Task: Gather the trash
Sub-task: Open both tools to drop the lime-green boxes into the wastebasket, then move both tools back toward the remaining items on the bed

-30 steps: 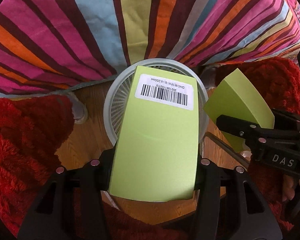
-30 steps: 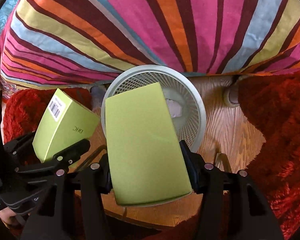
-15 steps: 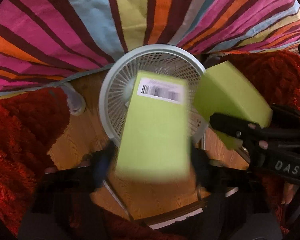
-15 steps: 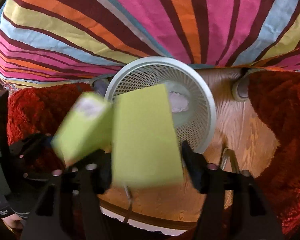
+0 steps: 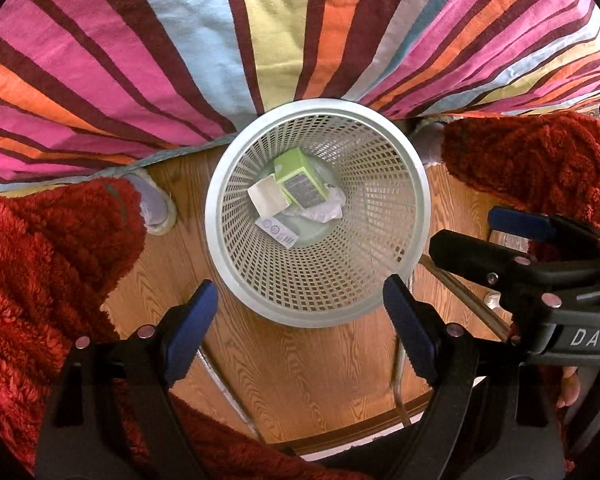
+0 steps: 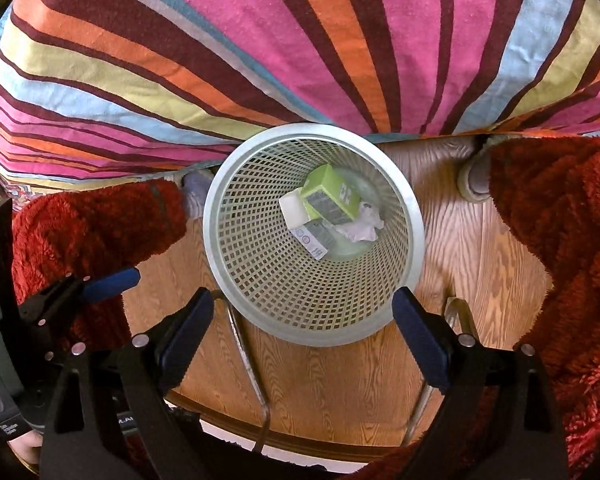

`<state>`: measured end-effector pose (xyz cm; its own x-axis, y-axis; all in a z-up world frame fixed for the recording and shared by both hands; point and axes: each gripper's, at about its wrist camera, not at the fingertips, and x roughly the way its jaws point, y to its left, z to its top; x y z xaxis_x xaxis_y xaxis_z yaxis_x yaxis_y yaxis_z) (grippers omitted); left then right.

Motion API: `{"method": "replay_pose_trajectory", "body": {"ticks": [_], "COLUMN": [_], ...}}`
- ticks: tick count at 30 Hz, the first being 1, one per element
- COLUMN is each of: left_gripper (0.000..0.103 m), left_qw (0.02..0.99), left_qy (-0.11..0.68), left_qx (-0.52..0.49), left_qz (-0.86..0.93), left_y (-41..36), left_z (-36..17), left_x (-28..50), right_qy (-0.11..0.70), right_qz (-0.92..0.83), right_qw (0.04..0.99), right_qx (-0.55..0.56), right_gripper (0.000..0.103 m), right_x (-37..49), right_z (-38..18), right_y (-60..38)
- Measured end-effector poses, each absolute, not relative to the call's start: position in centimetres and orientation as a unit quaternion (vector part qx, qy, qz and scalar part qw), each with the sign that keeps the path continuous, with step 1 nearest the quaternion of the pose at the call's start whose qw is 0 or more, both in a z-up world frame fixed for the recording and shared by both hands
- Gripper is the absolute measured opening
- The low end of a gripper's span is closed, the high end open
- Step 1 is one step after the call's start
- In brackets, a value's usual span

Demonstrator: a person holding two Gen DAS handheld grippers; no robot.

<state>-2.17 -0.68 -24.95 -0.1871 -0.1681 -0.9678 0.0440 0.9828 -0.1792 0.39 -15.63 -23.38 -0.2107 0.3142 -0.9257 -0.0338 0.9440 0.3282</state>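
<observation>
A white mesh wastebasket [image 5: 216, 208] [image 6: 210, 216] stands on the wooden floor right below both grippers. At its bottom lies a green box [image 5: 296, 178] [image 6: 328, 196] with a white flap, on top of crumpled white paper [image 5: 328, 210] [image 6: 364, 224] and a printed label strip [image 5: 278, 233]. My left gripper [image 5: 298, 288] is open above the basket's near rim with nothing between its fingers. My right gripper [image 6: 302, 299] [image 5: 472, 232] hangs beside it, its jaws opening and empty. One blue pad [image 6: 112, 280] of the left gripper shows in the right wrist view.
A striped bedspread [image 5: 284, 28] [image 6: 300, 40] hangs behind the basket. Red shaggy fabric [image 5: 40, 264] [image 6: 560, 240] lies on both sides of it. Round furniture feet [image 5: 156, 208] [image 6: 474, 184] stand on the floor, and thin metal rods [image 6: 252, 364] cross below the grippers.
Both grippers held green boxes over the basket a second ago. Both have opened, the boxes have dropped, and a green box now lies at the basket's bottom.
</observation>
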Motion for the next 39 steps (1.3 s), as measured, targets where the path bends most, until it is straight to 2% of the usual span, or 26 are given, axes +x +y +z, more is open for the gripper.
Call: {"method": "replay_pose_trajectory", "body": {"ticks": [7, 15, 20, 27, 39], "left_gripper": [0.082, 0.082, 0.082, 0.082, 0.082], "left_qw": [0.661, 0.729, 0.767, 0.8, 0.831], "left_qy": [0.743, 0.675, 0.633, 0.592, 0.544], "left_qx": [-0.075, -0.103, -0.098, -0.097, -0.114], "left_qz": [-0.071, -0.051, -0.039, -0.034, -0.034], "left_y": [0.8, 4.0, 5.2, 6.2, 8.0], "left_z": [-23.4, -18.4, -15.6, -12.6, -9.4], "left_x": [-2.3, -1.5, 0.4, 4.1, 10.6], "right_qy": [0.724, 0.563, 0.482, 0.444, 0.426], "right_qz": [0.149, 0.168, 0.17, 0.174, 0.179], "right_qw": [0.667, 0.809, 0.859, 0.879, 0.885], "right_qx": [0.093, 0.034, 0.011, -0.009, -0.053], "right_gripper": [0.086, 0.086, 0.086, 0.086, 0.086], "right_x": [0.7, 2.0, 4.7, 8.7, 13.5], "right_z": [-20.3, -10.8, -6.8, -5.0, -5.1], "right_y": [-16.3, -17.1, -16.9, -15.3, -13.1]}}
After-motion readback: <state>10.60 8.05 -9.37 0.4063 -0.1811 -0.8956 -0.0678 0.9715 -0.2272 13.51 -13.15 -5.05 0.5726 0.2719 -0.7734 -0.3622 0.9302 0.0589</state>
